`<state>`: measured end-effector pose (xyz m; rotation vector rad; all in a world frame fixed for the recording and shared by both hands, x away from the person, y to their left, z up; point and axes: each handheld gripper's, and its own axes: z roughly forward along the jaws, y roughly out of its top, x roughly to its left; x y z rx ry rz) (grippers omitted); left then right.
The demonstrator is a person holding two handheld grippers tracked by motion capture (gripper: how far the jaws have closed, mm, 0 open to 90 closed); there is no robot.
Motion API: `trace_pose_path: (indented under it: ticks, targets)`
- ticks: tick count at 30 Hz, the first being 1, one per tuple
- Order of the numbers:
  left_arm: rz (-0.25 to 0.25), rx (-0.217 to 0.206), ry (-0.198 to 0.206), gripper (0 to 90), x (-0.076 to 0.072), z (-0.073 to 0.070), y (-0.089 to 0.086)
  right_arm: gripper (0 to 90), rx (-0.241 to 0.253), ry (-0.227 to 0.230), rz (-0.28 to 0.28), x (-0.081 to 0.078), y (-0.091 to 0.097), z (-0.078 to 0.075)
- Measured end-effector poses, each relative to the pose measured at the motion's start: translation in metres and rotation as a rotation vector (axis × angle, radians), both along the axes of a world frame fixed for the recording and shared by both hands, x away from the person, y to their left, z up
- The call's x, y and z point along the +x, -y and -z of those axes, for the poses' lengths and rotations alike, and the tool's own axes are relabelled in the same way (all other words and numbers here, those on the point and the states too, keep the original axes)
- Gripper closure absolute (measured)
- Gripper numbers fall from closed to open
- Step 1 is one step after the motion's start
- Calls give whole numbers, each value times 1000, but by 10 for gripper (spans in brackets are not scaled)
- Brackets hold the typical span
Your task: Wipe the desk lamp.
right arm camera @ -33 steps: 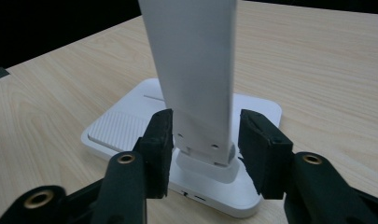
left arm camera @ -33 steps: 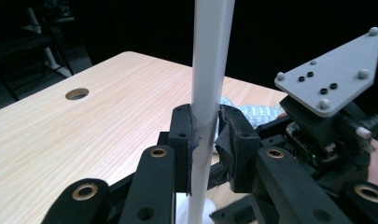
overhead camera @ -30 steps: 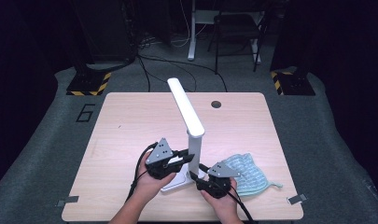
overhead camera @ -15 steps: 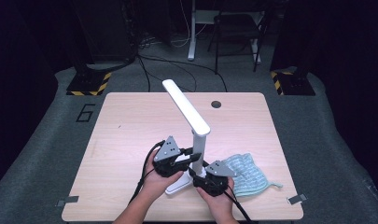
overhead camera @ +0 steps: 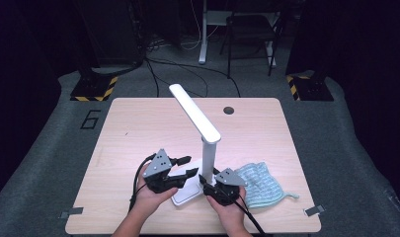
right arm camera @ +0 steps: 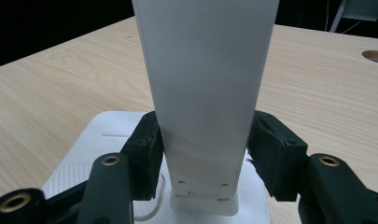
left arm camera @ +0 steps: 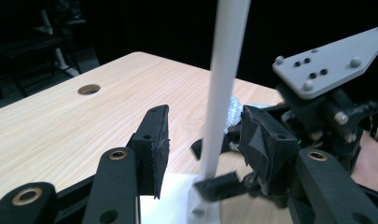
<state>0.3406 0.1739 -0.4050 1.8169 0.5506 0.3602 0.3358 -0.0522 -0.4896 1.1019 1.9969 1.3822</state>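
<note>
Beside the lamp (overhead camera: 203, 129) post, left claw (overhead camera: 186, 166) has just opened off it; right claw (overhead camera: 206, 180) grips it.

Both grippers are black, the left gripper (overhead camera: 183, 167) and the right gripper (overhead camera: 204, 180), each with a grey three-cornered plate on top (small screws show on it), brass-coloured rings at the jaw joints, and a black cable.

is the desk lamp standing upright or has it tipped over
Upright. The desk lamp stands with its base flat on the table, its post vertical and its head angled up toward the far side.
</note>
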Motion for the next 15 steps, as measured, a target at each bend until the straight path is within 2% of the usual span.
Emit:
trace_pose_path:
  ticks: [3,8,11,12,15]
  targets:
    - [-14,-13,-3,519,-1,3,-7,465,-6,4,8,0,6,-1]
    - [-23,-10,-11,513,-2,8,-14,471,-5,2,32,3,20,-2]
    - [-25,-12,-26,511,-3,11,-16,506,8,-13,40,5,28,-3]
    - [-25,-8,-16,510,-3,11,-16,507,12,-15,43,7,30,-3]
    - [-22,0,-22,507,-4,13,-17,506,20,-27,37,10,34,-5]
